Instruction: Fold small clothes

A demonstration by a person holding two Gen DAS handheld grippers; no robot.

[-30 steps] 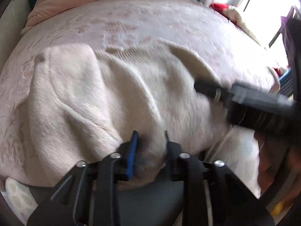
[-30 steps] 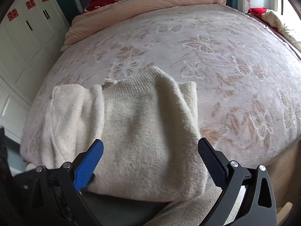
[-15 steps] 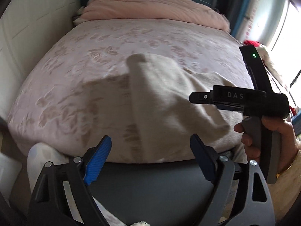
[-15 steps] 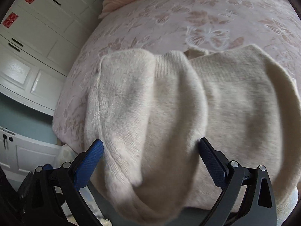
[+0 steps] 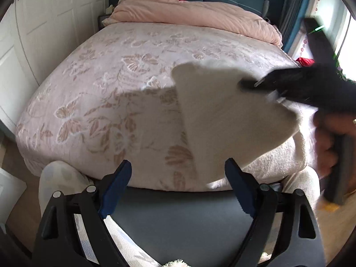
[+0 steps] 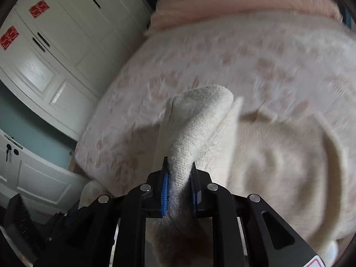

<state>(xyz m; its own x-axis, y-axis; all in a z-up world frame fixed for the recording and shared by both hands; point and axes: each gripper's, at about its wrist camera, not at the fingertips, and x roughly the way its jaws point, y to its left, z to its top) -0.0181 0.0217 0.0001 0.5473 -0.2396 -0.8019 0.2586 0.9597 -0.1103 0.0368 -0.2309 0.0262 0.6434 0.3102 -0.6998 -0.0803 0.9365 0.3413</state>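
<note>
- Two claws show: the left claw point(image 5: 178, 187) has its blue-padded jaws spread wide apart with nothing between them, hanging over the near edge of the bed point(image 5: 111, 102).
- The right claw point(image 6: 179, 189) is clamped on a bunched fold of the cream sweater point(image 6: 278, 166), lifting that fold above the bed point(image 6: 267, 62).
- From the left wrist view, the sweater point(image 5: 222, 115) lies on the near right part of the floral bedspread, one flap raised.
- A folded pink quilt point(image 5: 195, 14) lies at the far end.
- White wardrobe doors point(image 6: 55, 51) stand left of the bed.
</note>
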